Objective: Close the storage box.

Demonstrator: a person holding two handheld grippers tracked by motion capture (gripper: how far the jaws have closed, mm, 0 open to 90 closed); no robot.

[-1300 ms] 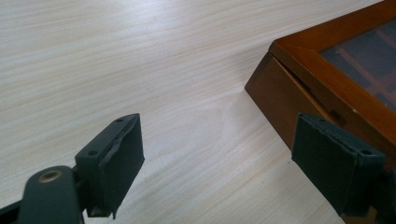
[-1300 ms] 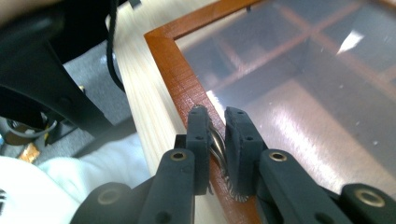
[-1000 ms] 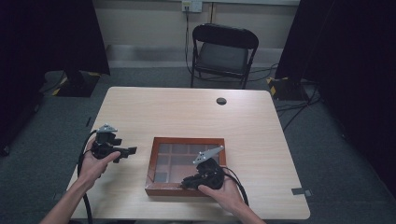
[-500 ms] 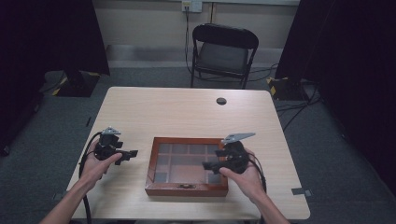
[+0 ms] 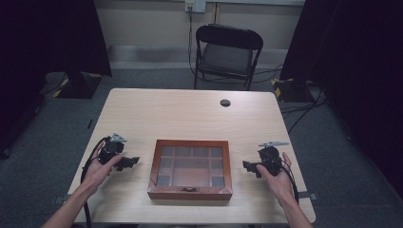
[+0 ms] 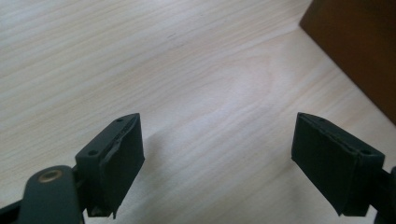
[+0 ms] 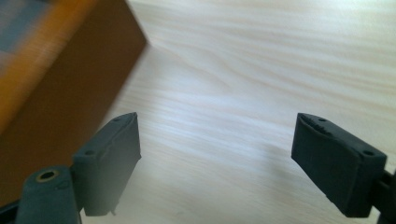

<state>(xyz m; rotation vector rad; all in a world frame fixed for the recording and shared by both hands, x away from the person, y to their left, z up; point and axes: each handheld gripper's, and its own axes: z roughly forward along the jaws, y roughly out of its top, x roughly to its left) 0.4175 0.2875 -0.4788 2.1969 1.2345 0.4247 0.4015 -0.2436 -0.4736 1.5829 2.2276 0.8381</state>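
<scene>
1. The wooden box (image 5: pixel 190 168) sits lid-closed at the near middle of the bench (image 5: pixel 190 114), latch toward the person.
2. The left tongs (image 5: pixel 134 162) hover just left of the box, jaws apart, holding nothing.
3. The right tongs (image 5: pixel 246 166) hover just right of the box; the jaws have just been opening and stand wide, nothing between them.

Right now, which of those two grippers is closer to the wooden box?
Left, narrowly. The left gripper sits just off the wooden box's left side; the right gripper is slightly farther off its right side. Neither touches it.
</scene>
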